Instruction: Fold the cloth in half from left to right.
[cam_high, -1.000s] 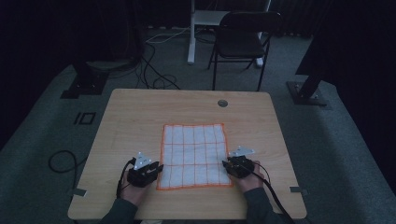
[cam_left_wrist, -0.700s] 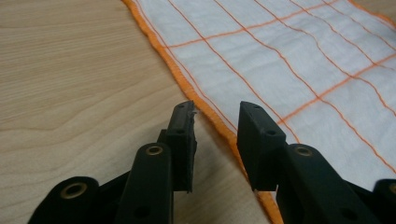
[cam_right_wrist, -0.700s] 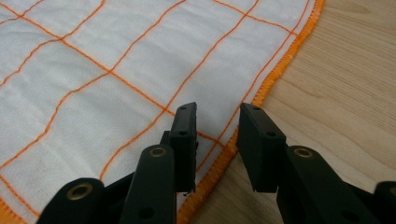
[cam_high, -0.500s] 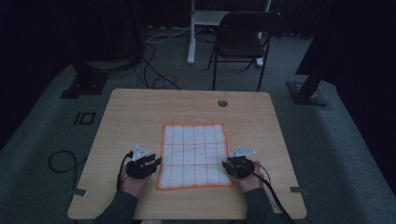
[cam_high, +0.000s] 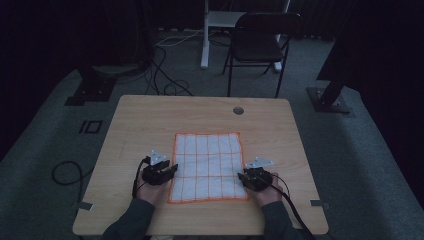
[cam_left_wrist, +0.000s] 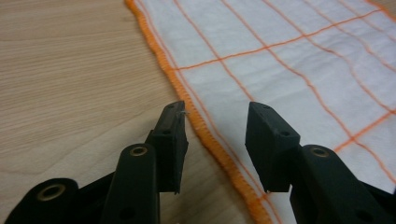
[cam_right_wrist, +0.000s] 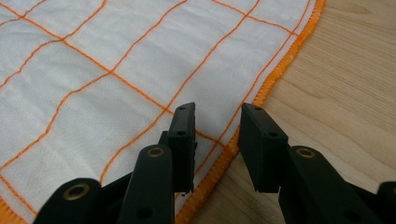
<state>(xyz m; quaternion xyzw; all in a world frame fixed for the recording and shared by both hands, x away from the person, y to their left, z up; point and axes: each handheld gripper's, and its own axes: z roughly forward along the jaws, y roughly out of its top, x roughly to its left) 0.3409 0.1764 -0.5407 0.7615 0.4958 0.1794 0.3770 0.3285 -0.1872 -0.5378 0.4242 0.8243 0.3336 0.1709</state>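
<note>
Both grippers, left (cam_high: 165, 170) and right (cam_high: 248, 176), gape open, each straddling an edge of the one cloth (cam_high: 207, 165), gripping nothing.

Right hand-held gripper (cam_right_wrist: 217, 123) jaws apart, straddling orange edge of white cloth (cam_right_wrist: 116, 60) on table (cam_right_wrist: 345, 93).

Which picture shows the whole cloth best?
The high view: the whole cloth lies flat on the table, all four orange edges visible. The left gripper view shows just its edge up close, and the right gripper view shows its other edge.
</note>
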